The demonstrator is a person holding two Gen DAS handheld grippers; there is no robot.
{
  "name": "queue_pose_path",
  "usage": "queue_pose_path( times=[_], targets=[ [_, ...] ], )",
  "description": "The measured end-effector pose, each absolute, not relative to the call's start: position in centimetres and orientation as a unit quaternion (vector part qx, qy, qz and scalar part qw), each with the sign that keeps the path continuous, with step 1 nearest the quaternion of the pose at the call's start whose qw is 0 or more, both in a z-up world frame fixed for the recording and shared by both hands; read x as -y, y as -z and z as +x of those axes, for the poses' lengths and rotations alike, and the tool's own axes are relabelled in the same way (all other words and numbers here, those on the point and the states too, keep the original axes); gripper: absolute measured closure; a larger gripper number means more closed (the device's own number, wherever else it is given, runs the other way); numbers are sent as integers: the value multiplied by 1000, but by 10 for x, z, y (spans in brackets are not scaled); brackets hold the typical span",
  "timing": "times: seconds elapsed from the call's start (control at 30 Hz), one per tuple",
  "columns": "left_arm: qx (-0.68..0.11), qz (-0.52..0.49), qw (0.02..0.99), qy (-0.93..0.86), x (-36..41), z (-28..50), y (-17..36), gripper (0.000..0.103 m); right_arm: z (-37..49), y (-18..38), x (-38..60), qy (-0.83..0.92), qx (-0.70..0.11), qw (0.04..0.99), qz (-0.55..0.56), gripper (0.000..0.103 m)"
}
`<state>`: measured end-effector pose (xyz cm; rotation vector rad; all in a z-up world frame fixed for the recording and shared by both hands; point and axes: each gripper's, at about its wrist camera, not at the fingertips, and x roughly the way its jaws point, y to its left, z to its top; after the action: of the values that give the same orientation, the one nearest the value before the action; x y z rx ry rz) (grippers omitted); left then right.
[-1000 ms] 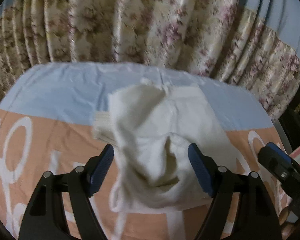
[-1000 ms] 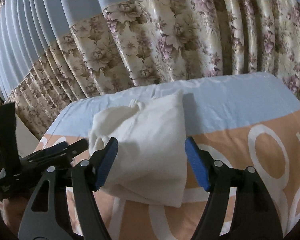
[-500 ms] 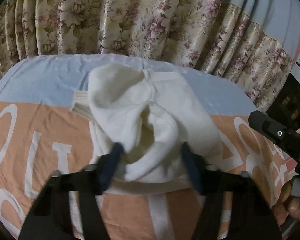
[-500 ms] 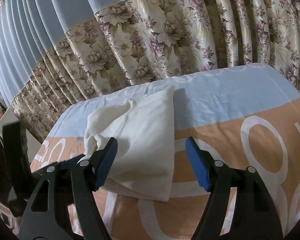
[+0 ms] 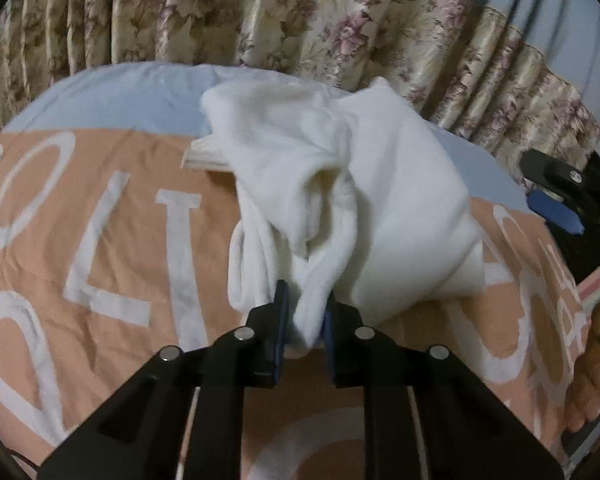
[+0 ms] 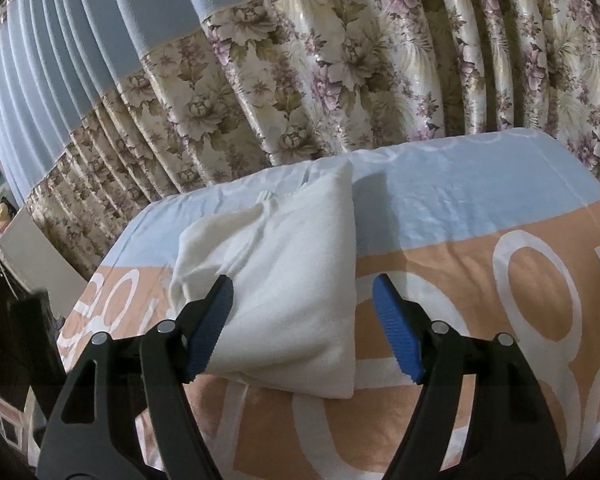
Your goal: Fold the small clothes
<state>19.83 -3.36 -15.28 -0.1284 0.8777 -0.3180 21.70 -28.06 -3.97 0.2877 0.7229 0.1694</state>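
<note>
The left gripper (image 5: 303, 320) is closing on the near hanging fold of the white garment (image 5: 340, 200), which lies on the bed (image 5: 100, 240) stretching away from it, while the right gripper (image 6: 302, 326) waits open just before the garment's near edge.

Cut off at three o'clock: right gripper (image 5: 556, 200), only partly seen. Below it, perhaps a hand (image 5: 592, 384), blurry. Hidden under white cloth (image 5: 400, 208): most of a ribbed edge (image 5: 208, 156).
</note>
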Motion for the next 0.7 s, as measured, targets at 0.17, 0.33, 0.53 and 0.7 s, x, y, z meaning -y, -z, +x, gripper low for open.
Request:
queue_pose_path(
  times=[0.17, 0.33, 0.53, 0.7],
  targets=[
    [-380, -71, 908, 165, 20, 187, 112, 39, 218, 47, 275, -87, -363, 917, 138, 30],
    [-340, -62, 925, 155, 3, 215, 67, 21, 219, 47, 275, -85, -363, 918, 138, 28],
    [-356, -42, 924, 136, -6, 293, 77, 20, 224, 52, 278, -81, -368, 915, 142, 28],
    [-403, -60, 900, 154, -3, 337, 108, 20, 227, 55, 276, -84, -371, 914, 138, 27]
  ],
)
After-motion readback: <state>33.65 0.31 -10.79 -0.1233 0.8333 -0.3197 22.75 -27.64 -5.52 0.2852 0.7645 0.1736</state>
